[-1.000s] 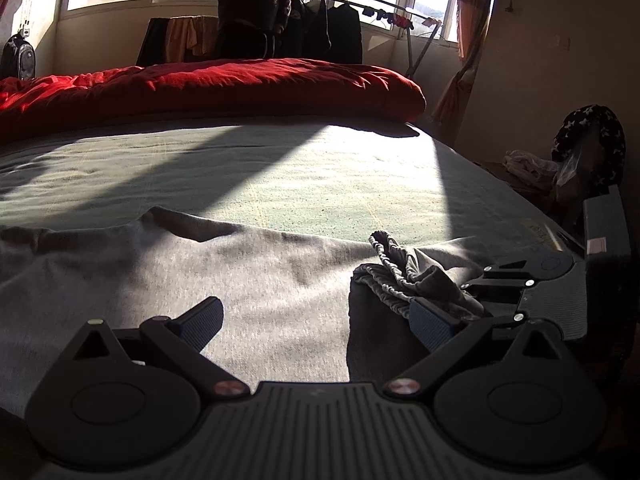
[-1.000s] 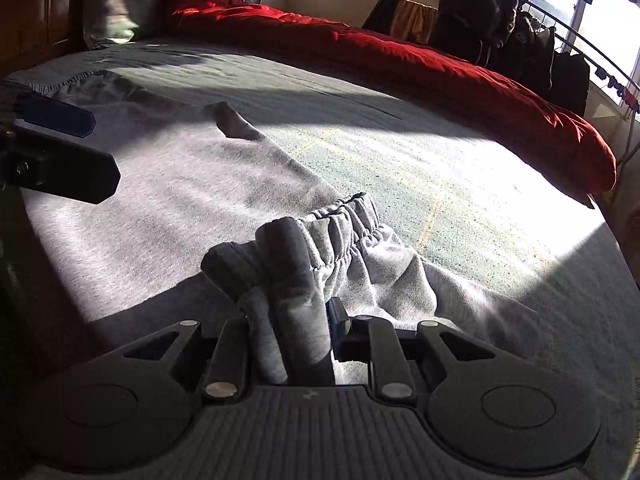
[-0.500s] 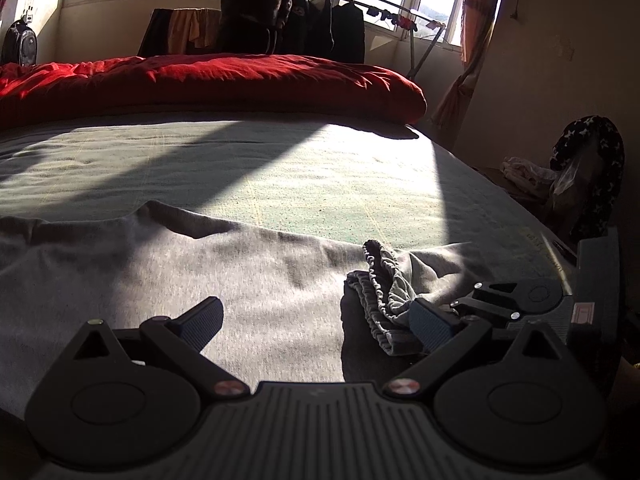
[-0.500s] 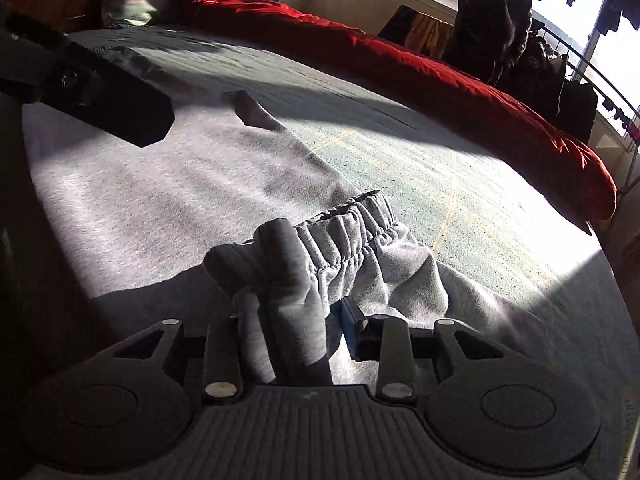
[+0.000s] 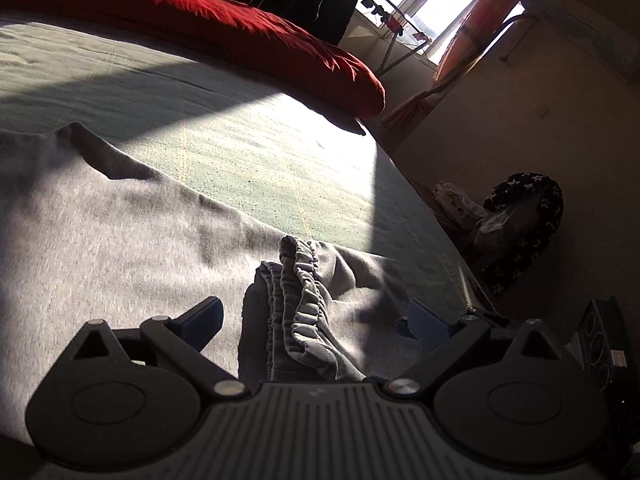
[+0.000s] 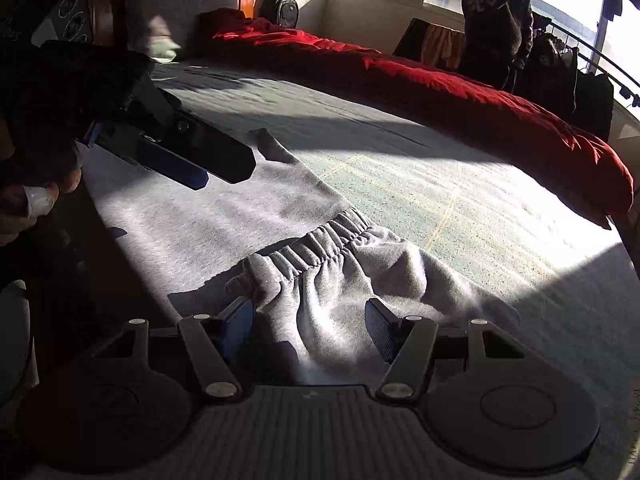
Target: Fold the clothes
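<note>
Grey sweatpants (image 5: 120, 240) lie spread over the green bed sheet (image 5: 260, 152). One end with a gathered elastic band (image 6: 316, 240) is folded back and rests bunched on the cloth. My right gripper (image 6: 310, 324) hovers just behind that band. Its jaws are opening, the cloth lies loose between them, and the pads stand off it. My left gripper (image 5: 316, 320) is open, its fingers wide on either side of the same elastic bunch (image 5: 296, 280) without pressing it. In the right wrist view the left gripper (image 6: 212, 168) reaches in from the upper left above the sweatpants (image 6: 200, 232).
A red duvet (image 6: 480, 100) lies along the far side of the bed, with a pillow (image 6: 168, 20) at the head. A person (image 6: 496, 20) stands by the windows beside a clothes rack. Past the bed's right edge, a dark star-patterned item (image 5: 528, 220) sits on the floor.
The right gripper's jaws have parted and let go of the bunched elastic end, which now rests on the bed. The left gripper has rolled and moved closer over that bunch.
</note>
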The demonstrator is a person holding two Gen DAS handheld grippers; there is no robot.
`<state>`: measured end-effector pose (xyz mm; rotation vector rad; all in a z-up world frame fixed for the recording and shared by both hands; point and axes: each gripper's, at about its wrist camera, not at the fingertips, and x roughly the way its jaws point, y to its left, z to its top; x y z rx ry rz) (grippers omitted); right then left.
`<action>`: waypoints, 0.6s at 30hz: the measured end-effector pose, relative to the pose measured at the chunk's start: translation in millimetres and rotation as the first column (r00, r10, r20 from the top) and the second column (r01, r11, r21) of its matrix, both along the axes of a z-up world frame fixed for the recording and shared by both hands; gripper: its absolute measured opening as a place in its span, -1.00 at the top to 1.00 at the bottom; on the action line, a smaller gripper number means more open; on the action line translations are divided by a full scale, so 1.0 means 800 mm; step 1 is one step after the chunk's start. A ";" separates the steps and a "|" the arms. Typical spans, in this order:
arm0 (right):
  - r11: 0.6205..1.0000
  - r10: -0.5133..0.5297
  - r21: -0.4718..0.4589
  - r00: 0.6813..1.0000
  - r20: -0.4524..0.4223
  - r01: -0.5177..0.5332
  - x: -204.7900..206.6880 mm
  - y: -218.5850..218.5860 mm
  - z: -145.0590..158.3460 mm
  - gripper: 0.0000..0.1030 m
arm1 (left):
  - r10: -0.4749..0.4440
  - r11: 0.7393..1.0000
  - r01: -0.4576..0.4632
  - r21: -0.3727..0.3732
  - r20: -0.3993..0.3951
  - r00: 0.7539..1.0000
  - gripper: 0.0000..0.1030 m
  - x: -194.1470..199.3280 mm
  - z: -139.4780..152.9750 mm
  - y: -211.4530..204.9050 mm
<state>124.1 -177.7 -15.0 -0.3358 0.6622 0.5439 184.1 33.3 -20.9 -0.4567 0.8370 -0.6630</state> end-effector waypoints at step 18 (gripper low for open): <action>0.929 -0.316 0.185 0.947 -0.063 0.322 -0.007 -0.151 -0.009 -0.35 | -0.092 0.995 0.084 -0.050 -0.164 0.982 -0.61 0.065 -0.051 -0.076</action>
